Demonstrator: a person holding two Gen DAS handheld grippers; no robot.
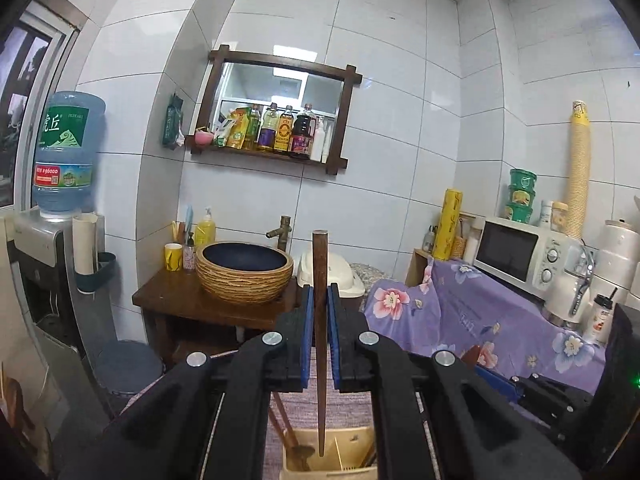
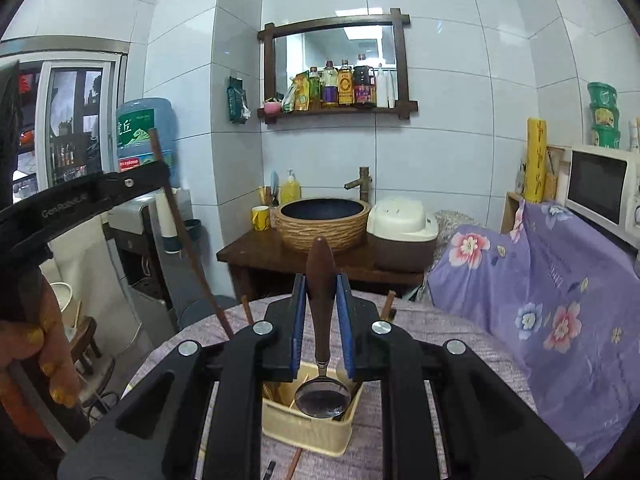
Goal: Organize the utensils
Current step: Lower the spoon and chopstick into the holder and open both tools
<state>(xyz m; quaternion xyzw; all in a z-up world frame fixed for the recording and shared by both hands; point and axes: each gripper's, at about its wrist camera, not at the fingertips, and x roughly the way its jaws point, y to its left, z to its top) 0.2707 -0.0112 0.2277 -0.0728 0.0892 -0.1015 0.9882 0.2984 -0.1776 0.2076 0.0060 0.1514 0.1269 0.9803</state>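
A: What do the fingers of the left gripper (image 1: 319,300) have?

B: They are closed narrow on a dark wooden chopstick (image 1: 320,344). It stands nearly upright between the blue pads (image 1: 307,336), thick end up, and its thin tip hangs down into a cream plastic basket (image 1: 356,446).

A: And the right gripper (image 2: 321,292)?

B: Its fingers clamp the brown wooden handle of a spoon (image 2: 322,396). The handle points up, and the metal bowl of the spoon hangs just over the same basket (image 2: 304,426).

A: What is in the basket?

B: In the left view, a wooden spoon-like piece (image 1: 298,454) on its left side and some thin sticks. More I cannot make out.

A: Where does the basket stand?

B: On a table with a mauve woven cloth (image 2: 432,332). A loose chopstick (image 2: 295,462) lies on the cloth beside the basket's near edge.

A: Farther out?

B: A woven basin (image 2: 323,222) on a dark wooden stand, with a white rice cooker (image 2: 402,228) just beside it, and a flowered purple cloth (image 2: 560,280) on the right.
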